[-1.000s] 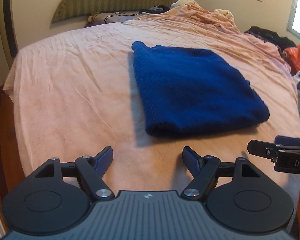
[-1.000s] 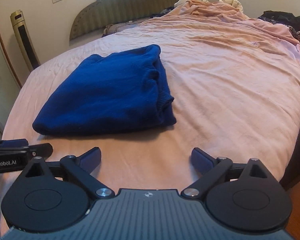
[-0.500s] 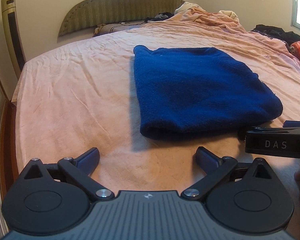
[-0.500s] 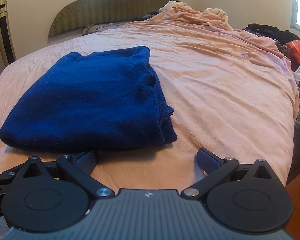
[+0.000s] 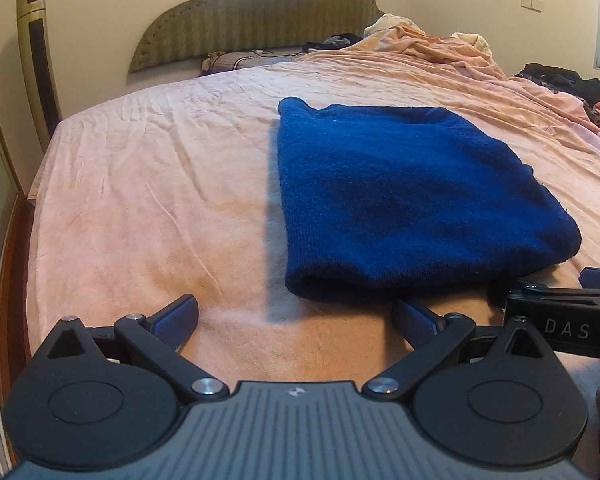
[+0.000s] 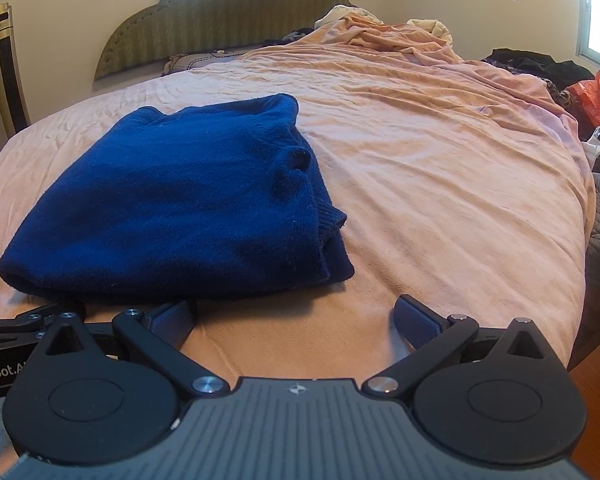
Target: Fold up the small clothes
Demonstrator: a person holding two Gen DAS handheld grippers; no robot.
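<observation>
Left gripper [image 5: 296, 316] and right gripper [image 6: 296, 316] both spread wide, empty, low over the pink sheet [image 5: 140, 200]. Folded blue sweater [image 6: 180, 200] lies flat just ahead, nothing on it. Farther: crumpled bedding [image 6: 380, 36], dark clothes [image 6: 532, 60], orange bag [image 6: 592, 96], headboard [image 5: 260, 20].

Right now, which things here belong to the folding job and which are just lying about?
Job:
blue sweater
left hand-held gripper
right hand-held gripper
pink bedsheet

Lying about:
dark clothes pile
orange bag
headboard
tower fan
</observation>
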